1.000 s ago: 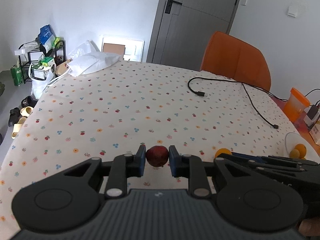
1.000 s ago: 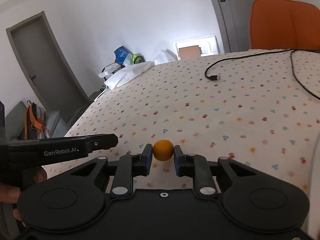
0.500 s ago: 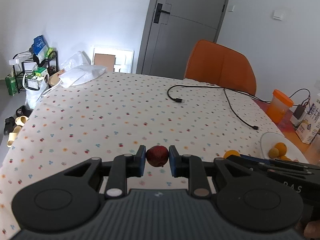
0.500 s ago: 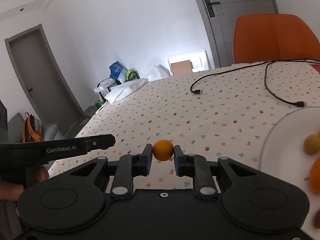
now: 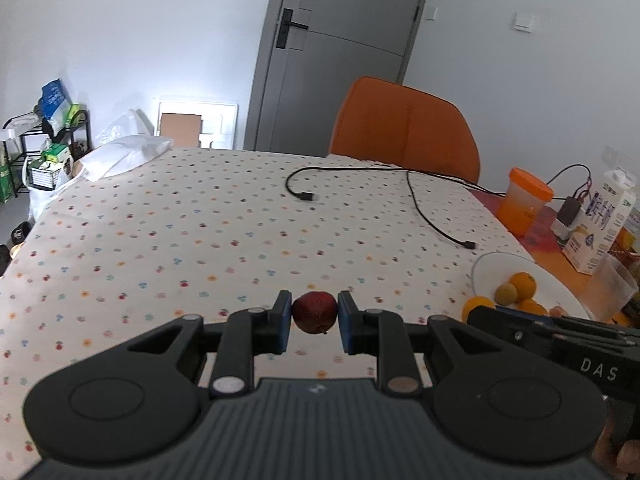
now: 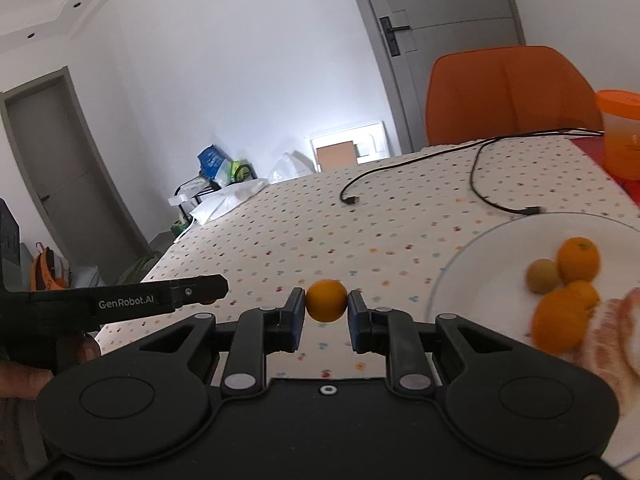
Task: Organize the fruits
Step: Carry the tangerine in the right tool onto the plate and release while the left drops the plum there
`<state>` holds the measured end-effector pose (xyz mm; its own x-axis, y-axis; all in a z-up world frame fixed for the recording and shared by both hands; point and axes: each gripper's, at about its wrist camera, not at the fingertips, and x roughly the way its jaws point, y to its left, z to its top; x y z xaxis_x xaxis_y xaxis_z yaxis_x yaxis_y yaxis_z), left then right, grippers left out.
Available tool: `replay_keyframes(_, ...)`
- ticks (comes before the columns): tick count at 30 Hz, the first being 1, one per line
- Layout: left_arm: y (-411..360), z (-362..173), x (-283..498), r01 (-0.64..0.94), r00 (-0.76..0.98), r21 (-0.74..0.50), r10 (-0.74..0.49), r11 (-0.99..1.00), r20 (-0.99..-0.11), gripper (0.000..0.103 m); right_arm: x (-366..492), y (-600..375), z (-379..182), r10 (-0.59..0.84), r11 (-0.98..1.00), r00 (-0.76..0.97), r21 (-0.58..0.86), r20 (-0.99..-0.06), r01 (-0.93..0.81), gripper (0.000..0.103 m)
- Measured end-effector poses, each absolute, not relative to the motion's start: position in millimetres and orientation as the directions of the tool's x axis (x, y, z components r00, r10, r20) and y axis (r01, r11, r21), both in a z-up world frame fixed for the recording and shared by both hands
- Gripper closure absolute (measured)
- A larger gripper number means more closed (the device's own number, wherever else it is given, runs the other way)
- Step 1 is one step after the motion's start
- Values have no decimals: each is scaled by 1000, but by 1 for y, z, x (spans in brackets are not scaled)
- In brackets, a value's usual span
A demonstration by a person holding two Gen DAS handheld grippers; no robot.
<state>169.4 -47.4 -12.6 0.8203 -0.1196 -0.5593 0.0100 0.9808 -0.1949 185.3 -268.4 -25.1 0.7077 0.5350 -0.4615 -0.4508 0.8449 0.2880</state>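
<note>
Both tongs clenched on fruit above the floral-cloth bench.

The left tongs (image 5: 314, 312) gripped a small dark-red round fruit (image 5: 314, 311) between blue pads, and the right tongs (image 6: 327, 301) pinched a small round orange fruit (image 6: 327, 301), each held clear of the dotted white tablecloth on the bench (image 5: 200, 240). Right of the right tongs sat a white round plate (image 6: 472, 256), its far side cut off by the frame, carrying blurred oranges (image 6: 579, 259), one dull greenish-brown fruit (image 6: 543, 276) and a smeared pinkish shape too blurred to identify. A black cable (image 5: 424, 208) lay beyond both tongs.
</note>
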Motion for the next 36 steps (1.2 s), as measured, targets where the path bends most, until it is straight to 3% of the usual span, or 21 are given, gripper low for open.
replay_keyframes(29, -128, -11, 179, 161, 801, -152, -219, 975, -557, 80, 173, -372, -31, 380, 913, 819, 319, -430, -256, 82)
replay_keyframes(32, -136, -10, 182, 177, 799, -147, -230, 973, -556, 80, 171, -375, -31, 383, 911, 823, 322, -420, -259, 72)
replay_keyframes(33, -138, -10, 183, 184, 798, -146, -234, 972, -555, 80, 171, -376, -31, 378, 912, 827, 323, -417, -254, 65)
replay_keyframes(36, -144, -8, 184, 206, 798, -138, -248, 969, -549, 80, 173, -383, -31, 369, 912, 834, 334, -411, -239, 64)
